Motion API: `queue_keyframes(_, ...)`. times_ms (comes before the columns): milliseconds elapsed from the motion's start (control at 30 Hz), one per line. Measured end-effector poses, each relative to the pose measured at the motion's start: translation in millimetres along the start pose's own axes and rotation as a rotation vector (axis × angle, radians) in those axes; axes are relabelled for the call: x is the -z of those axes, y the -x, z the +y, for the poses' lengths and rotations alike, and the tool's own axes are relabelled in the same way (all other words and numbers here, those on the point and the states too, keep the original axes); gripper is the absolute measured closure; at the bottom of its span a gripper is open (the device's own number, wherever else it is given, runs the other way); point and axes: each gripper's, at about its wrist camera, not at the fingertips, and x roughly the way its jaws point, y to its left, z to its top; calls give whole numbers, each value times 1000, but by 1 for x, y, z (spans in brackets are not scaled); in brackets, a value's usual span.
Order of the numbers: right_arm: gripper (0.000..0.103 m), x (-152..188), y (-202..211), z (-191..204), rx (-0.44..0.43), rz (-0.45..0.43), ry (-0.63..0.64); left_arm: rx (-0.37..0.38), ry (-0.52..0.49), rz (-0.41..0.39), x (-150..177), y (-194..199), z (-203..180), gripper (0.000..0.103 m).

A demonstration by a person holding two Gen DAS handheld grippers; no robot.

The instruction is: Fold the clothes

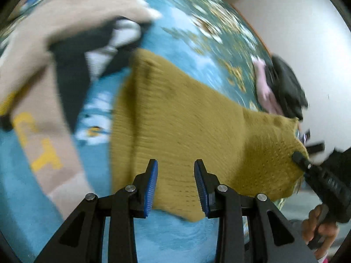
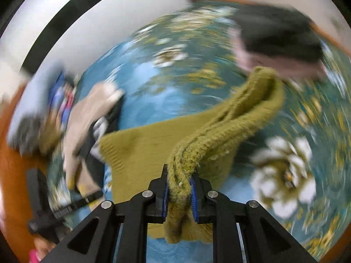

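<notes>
A mustard-yellow knit sweater [image 1: 186,131] lies spread on a blue floral bedspread [image 1: 186,22]. My left gripper [image 1: 176,186] is open and empty, hovering just above the sweater's near edge. My right gripper [image 2: 179,191] is shut on a bunched fold of the same sweater [image 2: 219,135] and holds it lifted off the bed. In the left wrist view the right gripper [image 1: 300,160] shows at the sweater's far right corner. Both views are blurred by motion.
A beige garment with yellow letters [image 1: 43,87] lies at the left over a black-and-white garment [image 1: 87,54]. A black and pink pile [image 1: 280,87] sits at the bed's far edge by a white wall [image 1: 296,22]. The left gripper [image 2: 43,208] shows at lower left.
</notes>
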Motion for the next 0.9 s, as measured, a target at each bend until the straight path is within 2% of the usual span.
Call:
queue_keyframes(133,85,5,-25,67,-18,56,168,-4,80,-47,-5,27,42,68)
queue_keyframes(400,85,44,-92,147,-18,214,372,-29,184,-62,9,49,99,68)
queue_keyframes(567,85,72,-134,154,-62,319,404,-47,228,-58,10,47,116,68)
queue_keyframes(700,84,69,-141,142,-116,315,356,-43,215,-50,5,40,111,68)
queue_keyframes(800,76,67,-141,133,-188,324,318,-33,205,-39,2,33,102,68)
queue_keyframes(867,64,66,-136,128,-252,324,292,-19,202,-34,0,27,96,68)
queue_keyframes(900,62,64,-130,123,-288,312,262,-14,199,-31,-1,25,93,67)
